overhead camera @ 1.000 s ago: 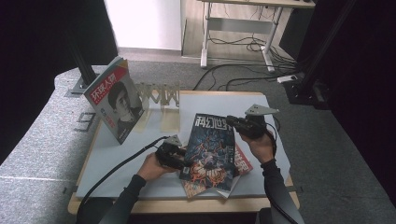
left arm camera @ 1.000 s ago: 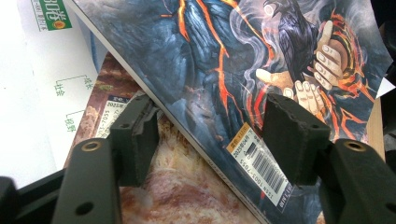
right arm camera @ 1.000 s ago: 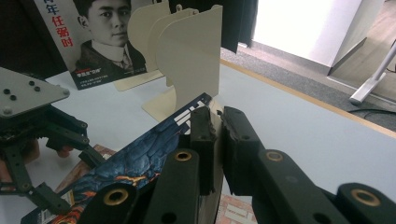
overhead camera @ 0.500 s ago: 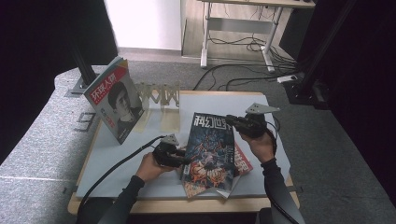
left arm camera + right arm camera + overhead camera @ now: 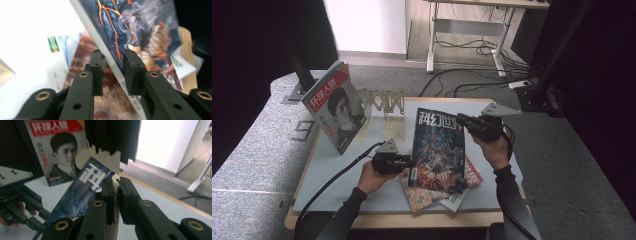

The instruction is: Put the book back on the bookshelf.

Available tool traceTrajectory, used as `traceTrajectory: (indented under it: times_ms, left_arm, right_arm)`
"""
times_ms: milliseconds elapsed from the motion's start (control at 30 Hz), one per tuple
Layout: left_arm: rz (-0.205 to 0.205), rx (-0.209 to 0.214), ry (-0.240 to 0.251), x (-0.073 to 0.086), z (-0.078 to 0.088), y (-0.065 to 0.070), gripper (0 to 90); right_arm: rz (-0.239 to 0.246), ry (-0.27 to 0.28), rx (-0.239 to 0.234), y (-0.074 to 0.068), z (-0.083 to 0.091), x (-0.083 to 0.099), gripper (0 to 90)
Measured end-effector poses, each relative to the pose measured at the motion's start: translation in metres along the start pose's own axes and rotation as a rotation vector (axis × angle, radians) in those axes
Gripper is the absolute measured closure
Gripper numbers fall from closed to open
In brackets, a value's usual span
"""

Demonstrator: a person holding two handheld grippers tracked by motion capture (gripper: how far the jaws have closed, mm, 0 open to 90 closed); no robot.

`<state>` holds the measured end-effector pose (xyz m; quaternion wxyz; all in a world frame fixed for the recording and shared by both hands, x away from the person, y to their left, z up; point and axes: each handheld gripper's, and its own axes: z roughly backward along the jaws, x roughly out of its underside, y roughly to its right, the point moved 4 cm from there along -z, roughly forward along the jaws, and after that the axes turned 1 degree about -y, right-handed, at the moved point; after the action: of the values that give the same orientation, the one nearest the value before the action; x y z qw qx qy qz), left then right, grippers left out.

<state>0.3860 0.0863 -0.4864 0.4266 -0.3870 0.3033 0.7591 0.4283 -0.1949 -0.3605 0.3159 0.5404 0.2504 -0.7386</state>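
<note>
A dark blue comic-cover magazine [image 5: 439, 150] hangs tilted above a small pile of magazines [image 5: 432, 197]. My right gripper [image 5: 459, 119] is shut on its top right corner; in the right gripper view the pads [image 5: 117, 185] pinch the thin edge of the magazine [image 5: 82, 187]. My left gripper [image 5: 409, 162] is at the magazine's left edge. Its jaws [image 5: 113, 60] have just been closing around the white spine of the magazine [image 5: 140, 30]. The right pad [image 5: 132, 67] lies on the cover, while a gap still shows beside the left pad.
A red-titled magazine [image 5: 334, 112] with a portrait stands upright at the table's back left, leaning by a pale wooden rack [image 5: 384, 102]. The light table [image 5: 337, 190] has bare room at front left. Cables trail over the floor behind.
Both hands and the blue magazine have risen a little off the pile. The magazine now stands steeper than one second ago.
</note>
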Motion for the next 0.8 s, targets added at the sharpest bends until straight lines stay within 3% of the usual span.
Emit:
traceTrajectory:
  times_ms: [133, 233, 433, 633, 800]
  left_arm:
    - [-0.007, 0.021, -0.001, 0.002, 0.005, 0.001, 78.0]
    - [0.002, 0.047, 0.009, 0.005, 0.008, 0.003, 79.9]
    - [-0.016, 0.07, 0.013, 0.006, 0.01, 0.005, 82.0]
    - [-0.036, 0.076, 0.018, 0.007, 0.012, 0.012, 83.3]
    - [-0.045, 0.08, 0.026, 0.009, 0.013, 0.014, 83.7]
  right_arm:
    - [0.017, 0.026, -0.01, -0.004, 0.008, -0.007, 81.6]
    - [0.0, 0.042, -0.026, -0.003, 0.012, -0.004, 81.6]
    - [-0.006, 0.024, -0.017, 0.003, 0.018, 0.001, 79.6]
    - [0.002, 0.003, -0.006, 0.004, 0.021, 0.004, 70.2]
    - [0.005, 0.005, -0.023, 0.002, 0.022, 0.004, 62.2]
